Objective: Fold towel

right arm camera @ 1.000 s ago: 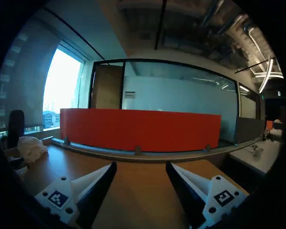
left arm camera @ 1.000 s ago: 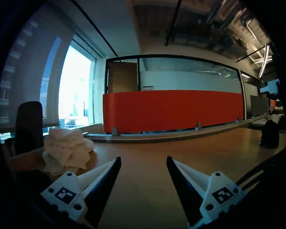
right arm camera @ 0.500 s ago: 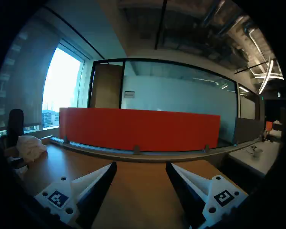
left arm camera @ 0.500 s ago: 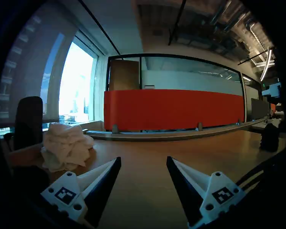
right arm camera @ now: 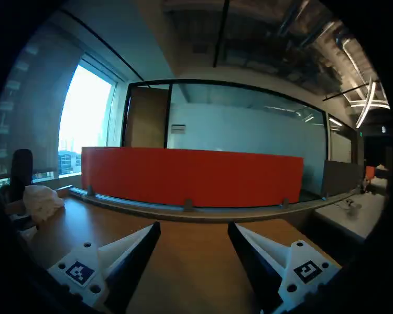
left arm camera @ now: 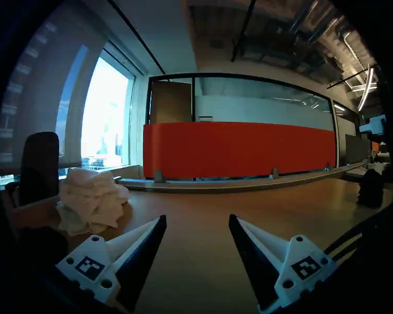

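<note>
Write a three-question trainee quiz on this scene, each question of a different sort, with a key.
1. True or false: the crumpled white towel is clamped between the fingers of the right gripper.
2. The left gripper is: A) open and empty; B) shut on the towel; C) shut on a mug.
3. Fill in: the long divider panel at the far edge of the wooden table is ___ in colour.

Key: 1 false; 2 A; 3 red.

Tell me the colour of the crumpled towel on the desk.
White to cream towel, clearest in the left gripper view.
</note>
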{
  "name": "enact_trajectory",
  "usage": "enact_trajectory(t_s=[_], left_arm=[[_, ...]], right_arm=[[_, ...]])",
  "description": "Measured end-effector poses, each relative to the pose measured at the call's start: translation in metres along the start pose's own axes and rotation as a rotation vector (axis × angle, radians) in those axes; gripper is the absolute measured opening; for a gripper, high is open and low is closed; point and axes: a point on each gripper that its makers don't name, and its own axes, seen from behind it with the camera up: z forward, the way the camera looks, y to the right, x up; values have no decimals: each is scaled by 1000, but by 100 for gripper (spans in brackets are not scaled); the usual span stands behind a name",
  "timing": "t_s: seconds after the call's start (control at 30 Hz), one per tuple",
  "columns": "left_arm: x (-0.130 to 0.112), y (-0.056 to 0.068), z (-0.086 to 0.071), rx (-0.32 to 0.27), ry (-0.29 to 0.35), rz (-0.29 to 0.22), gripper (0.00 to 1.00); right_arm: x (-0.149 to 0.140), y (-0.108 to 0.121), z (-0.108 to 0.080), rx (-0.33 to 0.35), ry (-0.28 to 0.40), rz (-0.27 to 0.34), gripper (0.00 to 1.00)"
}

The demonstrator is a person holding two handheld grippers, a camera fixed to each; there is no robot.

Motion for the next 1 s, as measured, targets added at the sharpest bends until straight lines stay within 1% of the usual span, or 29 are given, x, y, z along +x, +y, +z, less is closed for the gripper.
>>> enact_trajectory(t_s=[0.4,0.57,0.87,1.0], left_arm=[[-3,1,0,0,1,0,88],[-6,1,1,1,1,0,88],[-9,1,2,1,2,-1,88],[-9,1,2,1,3,0,88]], right_arm=[[1,16,-2,-23,34,-4,100],[-9,19,-6,-21,38,12,100],[-33,44,-7,-66,55,75,100],[-43,49,-10,-73,67,91,100]])
